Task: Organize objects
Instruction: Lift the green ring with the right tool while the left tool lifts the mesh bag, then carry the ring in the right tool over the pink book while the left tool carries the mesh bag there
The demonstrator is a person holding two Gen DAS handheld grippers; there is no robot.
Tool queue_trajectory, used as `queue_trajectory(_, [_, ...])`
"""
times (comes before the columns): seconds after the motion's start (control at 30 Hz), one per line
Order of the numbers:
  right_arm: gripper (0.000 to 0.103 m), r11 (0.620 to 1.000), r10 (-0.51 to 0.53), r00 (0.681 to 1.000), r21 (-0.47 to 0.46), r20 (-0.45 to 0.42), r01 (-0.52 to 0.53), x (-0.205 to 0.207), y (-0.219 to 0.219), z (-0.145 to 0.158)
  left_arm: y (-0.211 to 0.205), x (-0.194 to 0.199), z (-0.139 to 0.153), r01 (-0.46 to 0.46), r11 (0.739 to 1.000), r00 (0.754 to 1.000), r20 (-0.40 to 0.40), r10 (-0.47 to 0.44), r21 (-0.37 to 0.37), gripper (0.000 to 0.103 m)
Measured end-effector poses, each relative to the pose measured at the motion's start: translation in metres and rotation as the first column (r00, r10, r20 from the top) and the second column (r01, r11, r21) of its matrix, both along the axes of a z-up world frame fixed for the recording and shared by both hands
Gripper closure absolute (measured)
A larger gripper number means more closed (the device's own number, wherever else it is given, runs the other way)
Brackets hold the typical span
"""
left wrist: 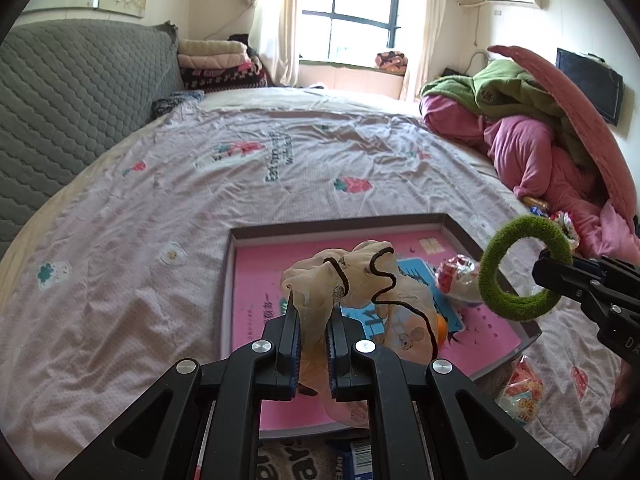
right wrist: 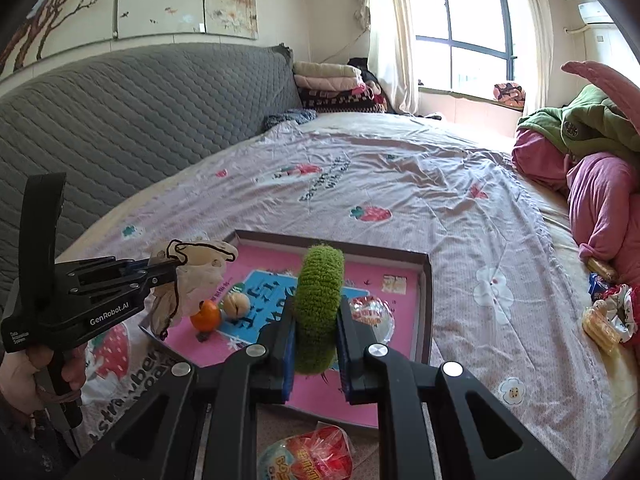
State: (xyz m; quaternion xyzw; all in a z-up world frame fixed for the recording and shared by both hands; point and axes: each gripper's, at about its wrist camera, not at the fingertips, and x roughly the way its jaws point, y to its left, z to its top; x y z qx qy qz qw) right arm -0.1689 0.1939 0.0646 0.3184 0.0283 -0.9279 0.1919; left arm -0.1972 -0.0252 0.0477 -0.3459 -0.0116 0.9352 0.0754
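Observation:
My left gripper is shut on a beige cloth pouch with a black cord, held above the shallow box with a pink printed floor. The left gripper and pouch also show in the right wrist view, over the box's left corner. My right gripper is shut on a fuzzy green ring, held above the box's near side; the ring also shows in the left wrist view. Inside the box lie an orange fruit, a walnut-like nut and a clear snack packet.
The box sits on a bed with a pale strawberry-print sheet. A red snack packet lies in front of the box. More snacks and a red scrunchie lie at the right. Piled pink and green bedding lies right, a grey headboard left.

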Motion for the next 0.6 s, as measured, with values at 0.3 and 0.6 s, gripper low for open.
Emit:
queue_trajectory(0.3, [0.085, 1.000, -0.002, 0.999, 0.026, 0.033, 0.001, -0.006, -0.004, -0.012, 0.016, -0.008, -0.015, 0.013, 0.999, 1.000, 0.023, -0.013, -0.040, 0.093])
queue_trajectory(0.6, [0.085, 0.998, -0.020, 0.997, 0.056, 0.076, 0.016, -0.016, -0.006, -0.027, 0.025, -0.014, -0.031, 0.018, 0.998, 0.998, 0.059, -0.014, -0.060, 0.093])
